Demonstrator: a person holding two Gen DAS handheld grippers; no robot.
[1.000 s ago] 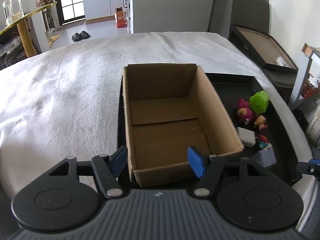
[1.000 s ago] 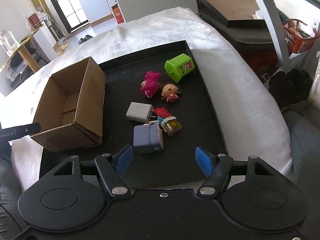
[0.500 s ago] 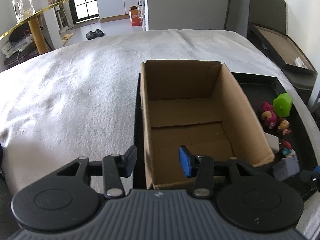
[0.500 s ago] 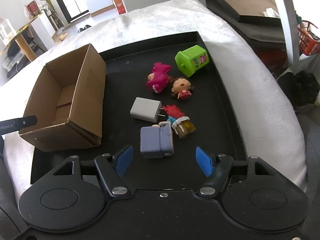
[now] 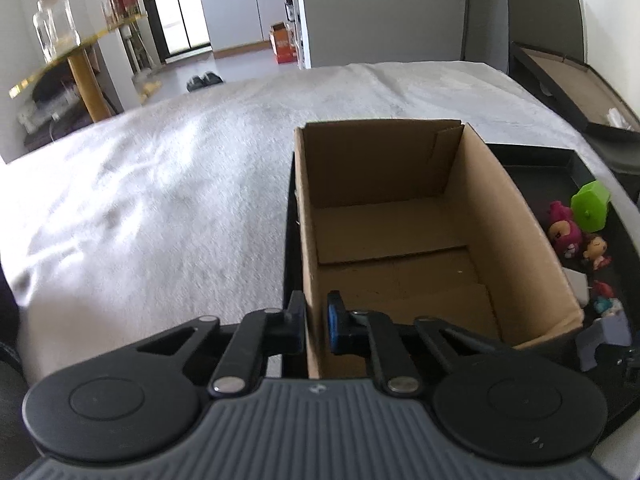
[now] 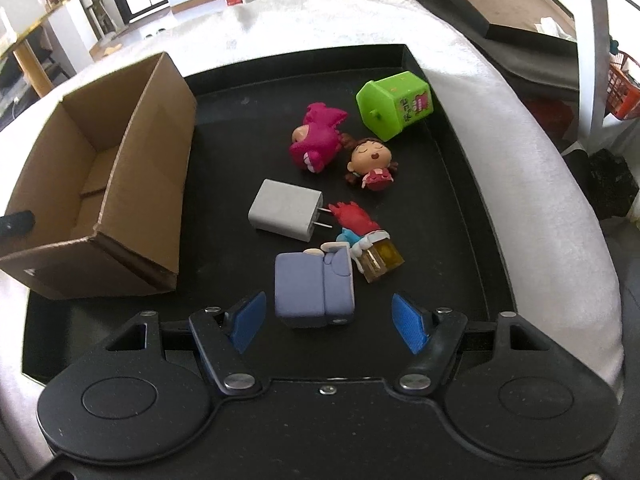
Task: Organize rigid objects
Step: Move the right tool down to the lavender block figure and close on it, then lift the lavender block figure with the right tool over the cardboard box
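Left gripper (image 5: 316, 326) fingers pinch the cardboard box (image 5: 400, 240) wall, steadying it; right gripper (image 6: 326, 322) fingers wide, purple block (image 6: 314, 290) at 12 o'clock.

Left hand-held gripper (image 5: 316, 326) pinched nearly closed; right hand-held gripper (image 6: 328, 322) spread wide.

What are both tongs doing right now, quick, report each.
Left tongs: shut on the near left wall of the cardboard box.
Right tongs: open, holding nothing, just short of the purple block.
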